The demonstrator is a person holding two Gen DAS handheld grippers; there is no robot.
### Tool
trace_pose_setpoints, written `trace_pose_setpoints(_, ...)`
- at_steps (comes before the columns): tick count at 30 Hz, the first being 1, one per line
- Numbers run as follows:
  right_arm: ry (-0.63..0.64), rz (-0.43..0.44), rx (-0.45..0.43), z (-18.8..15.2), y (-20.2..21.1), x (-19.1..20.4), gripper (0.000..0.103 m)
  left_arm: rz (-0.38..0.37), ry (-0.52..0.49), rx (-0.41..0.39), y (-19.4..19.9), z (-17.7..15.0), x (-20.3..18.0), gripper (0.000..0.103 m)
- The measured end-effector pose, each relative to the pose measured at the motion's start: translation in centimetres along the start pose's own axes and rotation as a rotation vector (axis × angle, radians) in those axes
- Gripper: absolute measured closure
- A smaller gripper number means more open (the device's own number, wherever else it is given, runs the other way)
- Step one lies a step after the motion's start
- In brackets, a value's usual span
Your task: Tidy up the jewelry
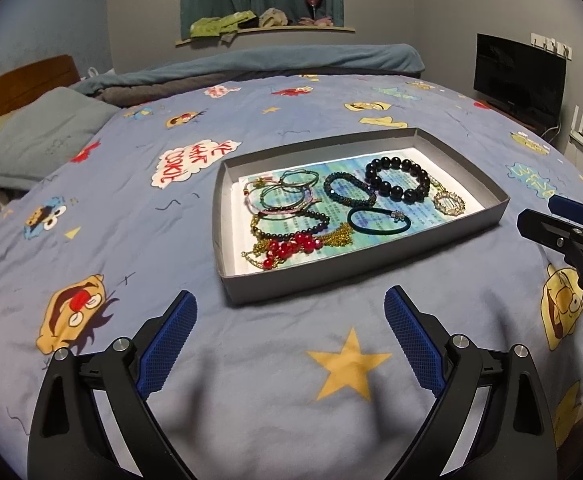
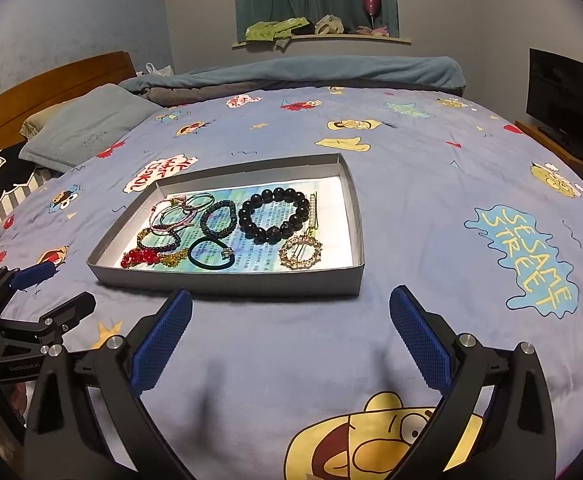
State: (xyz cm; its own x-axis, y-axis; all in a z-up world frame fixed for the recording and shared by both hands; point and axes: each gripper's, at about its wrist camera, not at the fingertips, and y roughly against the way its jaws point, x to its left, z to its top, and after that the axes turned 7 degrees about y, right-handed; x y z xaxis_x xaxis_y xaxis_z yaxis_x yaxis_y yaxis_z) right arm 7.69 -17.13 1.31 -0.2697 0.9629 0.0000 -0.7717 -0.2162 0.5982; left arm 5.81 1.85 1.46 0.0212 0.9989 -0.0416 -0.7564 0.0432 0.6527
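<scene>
With both tools, left (image 1: 287, 320) and right (image 2: 291, 320), spread apart and empty over the bed (image 2: 411, 184), the jewelry sits in the tray (image 2: 227, 284) at 12 o'clock, where the tangled chains (image 1: 283, 246) could snag and drag neighbours out.

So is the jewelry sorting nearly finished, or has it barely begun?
It looks nearly finished, though I can't tell if more sorting is planned. Done: the pieces I can see, such as the black bead bracelet, red bead piece and gold round brooch, lie inside the grey tray; none shows on the bedspread. In hand: nothing; left tongs and right tongs are open and empty.
</scene>
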Motion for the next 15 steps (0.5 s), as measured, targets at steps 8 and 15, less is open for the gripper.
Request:
trace_pose_setpoints(8, 0.001, 0.0, 0.005, -0.19, 0.04, 0.14, 0.005, 0.001, -0.007, -0.001, 0.08, -0.14, -0.03, 0.009)
trace_pose_setpoints(15, 0.005, -0.001, 0.007, -0.13, 0.1, 0.23, 0.005, 0.001, -0.012, 0.004, 0.03, -0.27, -0.09, 0.009)
